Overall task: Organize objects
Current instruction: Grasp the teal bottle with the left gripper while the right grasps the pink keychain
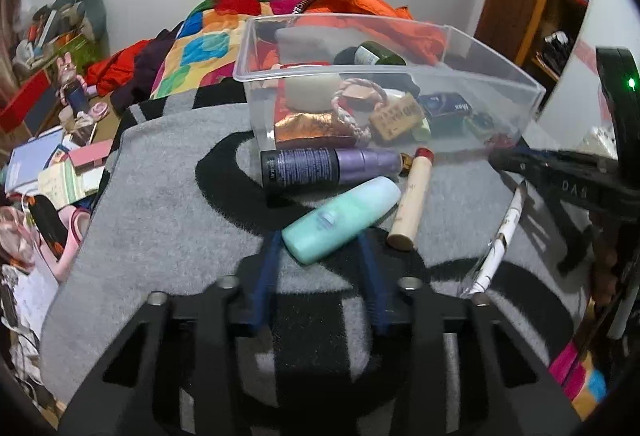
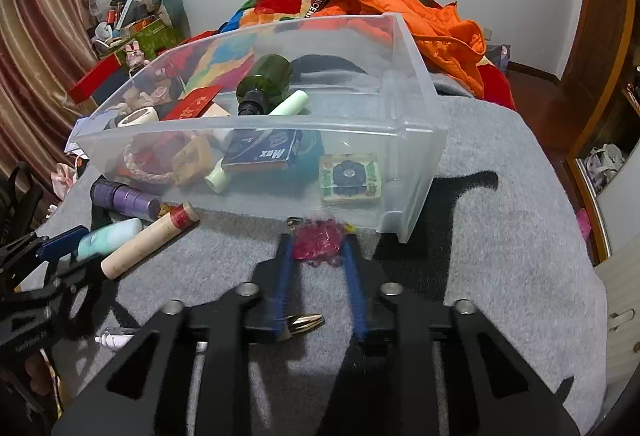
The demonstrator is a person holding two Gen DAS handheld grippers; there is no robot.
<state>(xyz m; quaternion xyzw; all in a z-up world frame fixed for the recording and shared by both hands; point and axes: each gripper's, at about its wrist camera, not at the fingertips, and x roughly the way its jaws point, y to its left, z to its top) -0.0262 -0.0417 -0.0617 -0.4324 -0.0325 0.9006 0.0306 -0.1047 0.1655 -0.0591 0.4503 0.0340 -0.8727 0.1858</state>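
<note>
On the grey blanket, in the left wrist view, a mint green bottle (image 1: 340,220) lies slanted, and my left gripper (image 1: 319,240) is shut on its lower end, a blue finger on each side. In the right wrist view my right gripper (image 2: 317,242) is shut on a small pink crinkly bundle (image 2: 318,238) right at the front wall of the clear plastic bin (image 2: 420,127). Beside the mint bottle lie a purple and black spray bottle (image 1: 328,165) and a beige tube with a red band (image 1: 412,203). The bin (image 1: 532,95) holds several small items.
A white pen-like stick (image 1: 500,236) lies right of the tube. A gold bullet-shaped piece (image 2: 306,323) rests on the blanket between my right fingers' bases. Colourful quilt and orange jacket (image 2: 440,27) lie behind the bin. Boxes and clutter (image 1: 52,171) crowd the left.
</note>
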